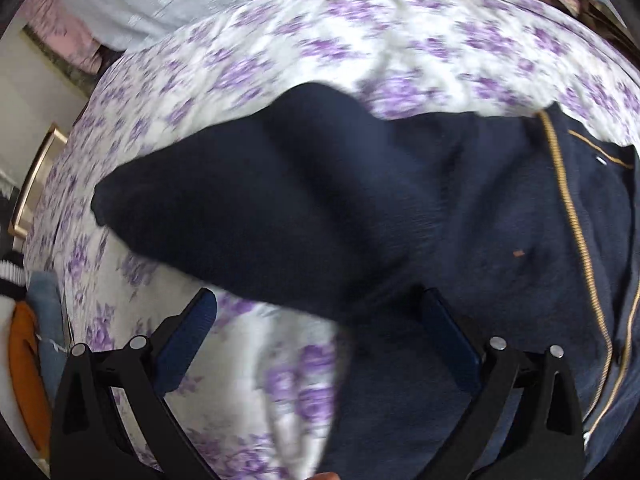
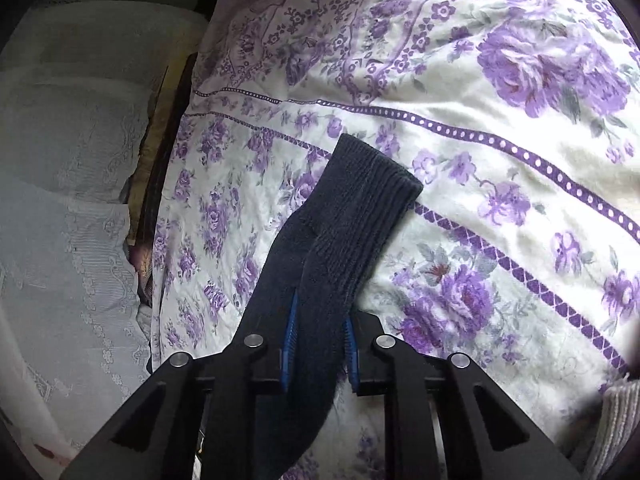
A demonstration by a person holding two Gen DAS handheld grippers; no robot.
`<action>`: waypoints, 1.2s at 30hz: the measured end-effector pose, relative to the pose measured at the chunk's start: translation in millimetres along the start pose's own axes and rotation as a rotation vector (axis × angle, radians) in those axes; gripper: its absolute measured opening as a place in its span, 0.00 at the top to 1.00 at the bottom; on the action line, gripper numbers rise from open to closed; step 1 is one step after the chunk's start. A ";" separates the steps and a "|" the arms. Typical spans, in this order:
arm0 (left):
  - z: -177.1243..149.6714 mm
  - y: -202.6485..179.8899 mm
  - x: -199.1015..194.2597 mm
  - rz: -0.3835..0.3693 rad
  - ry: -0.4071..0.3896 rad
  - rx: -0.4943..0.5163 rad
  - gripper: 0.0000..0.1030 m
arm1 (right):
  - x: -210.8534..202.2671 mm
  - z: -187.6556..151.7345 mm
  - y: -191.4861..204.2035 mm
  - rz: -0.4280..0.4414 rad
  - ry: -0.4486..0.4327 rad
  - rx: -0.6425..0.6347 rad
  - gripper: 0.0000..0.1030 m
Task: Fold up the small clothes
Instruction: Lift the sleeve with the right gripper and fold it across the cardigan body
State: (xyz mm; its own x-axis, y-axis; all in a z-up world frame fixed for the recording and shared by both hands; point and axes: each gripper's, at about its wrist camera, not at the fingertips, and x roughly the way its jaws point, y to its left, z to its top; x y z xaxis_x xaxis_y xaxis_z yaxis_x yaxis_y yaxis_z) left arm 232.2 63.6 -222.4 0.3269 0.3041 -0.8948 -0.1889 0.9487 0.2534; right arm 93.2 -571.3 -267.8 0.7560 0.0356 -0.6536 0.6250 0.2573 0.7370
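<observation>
**Right jaws pinching the sock, left jaws spread**

From my right wrist camera I see the right gripper (image 2: 320, 340) clamped on a dark navy ribbed knit sock (image 2: 352, 216); its blue pads press both sides of the fabric, and the cuff end lies on the white bedspread with purple flowers (image 2: 500, 128). My left gripper (image 1: 320, 320) stands wide apart, gripping nothing, above the same bedspread (image 1: 280, 40). A blurred dark navy sock end (image 1: 224, 200) reaches between its fingers. Beside it lies a navy garment with a gold zipper (image 1: 520, 220) on the bedspread.
</observation>
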 end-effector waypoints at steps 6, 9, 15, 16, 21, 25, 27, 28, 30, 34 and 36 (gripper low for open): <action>-18.3 37.7 -2.9 -0.056 -0.030 -0.083 0.04 | -29.1 -11.5 42.2 -0.027 -0.064 -0.176 0.91; -20.9 59.5 -10.1 0.043 -0.089 -0.142 0.04 | -41.7 -22.1 67.6 -0.048 -0.087 -0.286 0.92; -33.8 94.5 19.7 0.035 -0.007 -0.200 0.04 | -54.9 -41.9 94.5 -0.041 -0.080 -0.344 0.92; -39.3 98.8 22.6 0.005 -0.025 -0.213 0.04 | -55.7 -47.0 100.0 -0.042 -0.076 -0.357 0.92; -62.9 86.2 22.1 0.027 -0.213 -0.201 0.04 | -60.4 -80.2 137.8 -0.038 -0.060 -0.462 0.92; -65.2 81.6 22.8 0.024 -0.248 -0.206 0.04 | -64.2 -111.2 172.9 -0.041 -0.068 -0.583 0.95; -64.3 88.2 26.6 -0.009 -0.247 -0.222 0.04 | -64.8 -124.7 187.6 -0.050 -0.074 -0.639 0.96; -64.0 89.4 27.7 -0.022 -0.246 -0.228 0.04 | -63.2 -130.0 193.8 -0.072 -0.072 -0.667 0.96; -63.1 88.6 28.7 -0.026 -0.248 -0.229 0.04 | -58.7 -132.4 196.9 -0.137 -0.081 -0.681 0.95; -65.6 94.8 27.6 -0.034 -0.251 -0.233 0.04 | -45.9 -105.3 162.2 -0.233 -0.107 -0.559 0.83; -65.9 93.1 26.9 -0.031 -0.252 -0.231 0.04 | -35.3 -93.3 142.0 -0.254 -0.072 -0.501 0.62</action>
State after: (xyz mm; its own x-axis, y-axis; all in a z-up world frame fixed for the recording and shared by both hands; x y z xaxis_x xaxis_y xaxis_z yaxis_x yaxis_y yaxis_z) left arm 162.3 154.5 -247.1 0.5485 0.3149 -0.7746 -0.3708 0.9219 0.1122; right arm 137.2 -445.9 -156.2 0.6162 -0.1488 -0.7734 0.6340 0.6764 0.3750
